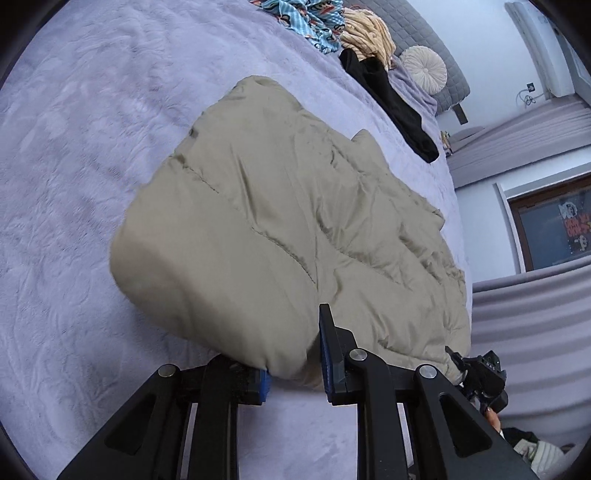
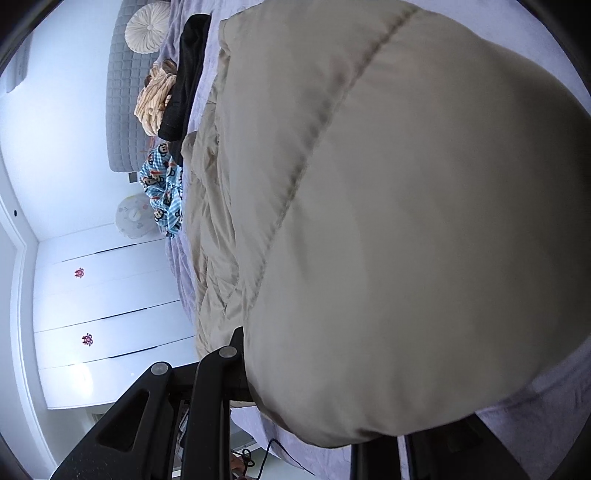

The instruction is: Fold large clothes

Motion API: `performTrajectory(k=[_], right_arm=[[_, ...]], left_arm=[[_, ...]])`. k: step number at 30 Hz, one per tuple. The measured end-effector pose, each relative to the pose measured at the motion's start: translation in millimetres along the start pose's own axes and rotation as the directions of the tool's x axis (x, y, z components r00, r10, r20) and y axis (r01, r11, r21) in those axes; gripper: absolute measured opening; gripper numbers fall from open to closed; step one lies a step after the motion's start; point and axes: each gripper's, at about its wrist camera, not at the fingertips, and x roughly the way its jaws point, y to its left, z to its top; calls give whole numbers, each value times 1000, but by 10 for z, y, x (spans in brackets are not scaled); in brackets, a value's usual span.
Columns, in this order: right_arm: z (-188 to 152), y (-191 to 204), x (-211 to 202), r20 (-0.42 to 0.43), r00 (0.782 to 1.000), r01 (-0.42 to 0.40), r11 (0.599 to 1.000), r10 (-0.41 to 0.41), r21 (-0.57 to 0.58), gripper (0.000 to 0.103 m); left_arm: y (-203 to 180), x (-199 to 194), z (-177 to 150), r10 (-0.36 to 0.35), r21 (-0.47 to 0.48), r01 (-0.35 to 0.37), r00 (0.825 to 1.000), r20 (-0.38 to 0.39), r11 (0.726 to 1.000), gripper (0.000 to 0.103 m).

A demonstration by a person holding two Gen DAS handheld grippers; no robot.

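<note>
1. A beige quilted puffer jacket (image 1: 280, 221) lies mid-fold on a lavender plush bedspread (image 1: 74, 184), filling the left wrist view from the centre out to 4 o'clock.

2. The left gripper (image 1: 295, 369) is clamped on a padded edge of the jacket at 6 o'clock in its own view; the fabric bulges between the blue-lined pads (image 1: 327, 354), with one finger largely buried beneath it.

3. The right gripper (image 2: 314, 417) has a thick roll of the same jacket (image 2: 406, 221) draped across it. Only its left finger shows, and the other is hidden behind the cloth, so whether it is clenched on the fabric cannot be told.

4. In the left wrist view the other gripper appears at 4 o'clock, at the jacket's near hem by the edge of the bed.

5. Progress, by judgement: a first fold looks under way, with the near part lifted into a rounded bulge and the far part, toward 1 o'clock, lying flat but creased. The jacket is not yet a compact stack; laying the raised part down and smoothing remain.

6. More garments wait at 12 to 1 o'clock in the left view: a blue monkey-print piece (image 1: 303, 18), a tan fleece item (image 1: 369, 33) and a black garment (image 1: 391, 99), all unfolded, beside a round pleated cushion (image 1: 424, 68).
</note>
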Motion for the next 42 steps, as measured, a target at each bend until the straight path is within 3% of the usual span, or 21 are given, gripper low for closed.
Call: performTrajectory(k=[4, 8, 12, 16, 18, 19, 21, 23, 26, 29, 33, 37, 42], right_arm=[[35, -58, 68, 15, 999, 40, 999, -40, -5, 25], [132, 72, 144, 13, 994, 107, 989, -106, -97, 25], [211, 94, 141, 13, 993, 120, 987, -120, -106, 27], [154, 97, 116, 21, 991, 132, 988, -131, -75, 40], [147, 206, 127, 31, 989, 147, 987, -146, -68, 45], [159, 207, 94, 40, 988, 151, 987, -149, -61, 48], [206, 185, 29, 60, 987, 152, 987, -149, -43, 49], [215, 163, -47, 83, 984, 164, 985, -159, -49, 49], [238, 201, -53, 105, 969, 237, 966, -226, -106, 43], [314, 191, 21, 113, 954, 292, 944, -277, -154, 43], [383, 91, 25, 89, 958, 281, 950, -271, -134, 45], [232, 121, -138, 96, 942, 331, 936, -320, -124, 53], [31, 299, -302, 111, 917, 396, 910, -383, -127, 60]], left_arm=[[179, -52, -39, 46, -24, -46, 999, -21, 999, 23], [147, -257, -23, 93, 13, -92, 995, -21, 996, 23], [138, -535, 108, 156, 61, -157, 987, 20, 986, 23], [270, -608, 389, 185, 62, -188, 981, 59, 980, 23], [360, -505, 519, 188, 61, -190, 981, 45, 980, 43], [407, -441, 564, 206, 56, -209, 977, 47, 976, 60], [438, -293, 599, 215, 78, -218, 976, 41, 973, 61], [443, -118, 572, 274, 111, -275, 961, 26, 955, 60], [532, 114, 448, 332, 140, -328, 943, -8, 934, 60], [598, 183, 386, 336, 131, -332, 942, -3, 934, 61], [603, 117, 405, 366, 113, -364, 931, 0, 925, 61], [480, -76, 423, 440, 88, -439, 898, 6, 894, 61], [114, -345, 436, 419, 104, -419, 908, 25, 902, 61]])
